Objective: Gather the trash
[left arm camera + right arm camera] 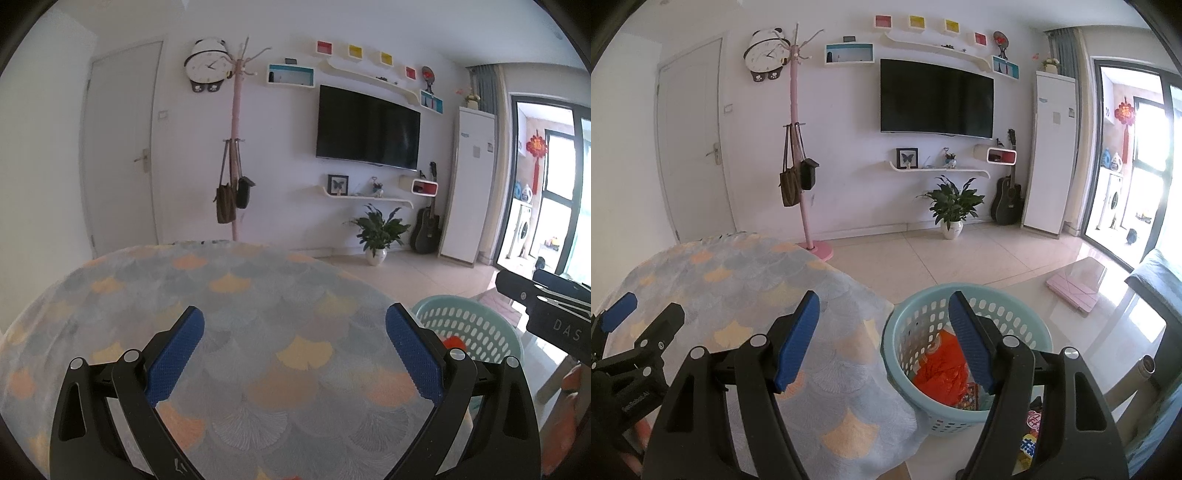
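Already, orange wrapper lies inside the basket beside the cloth-covered table. Both left gripper and right gripper spread, empty. Likely light, crinkly, slippery; pinch a crumpled fold.

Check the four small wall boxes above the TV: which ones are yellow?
The two middle boxes are yellow; the outer two are red.
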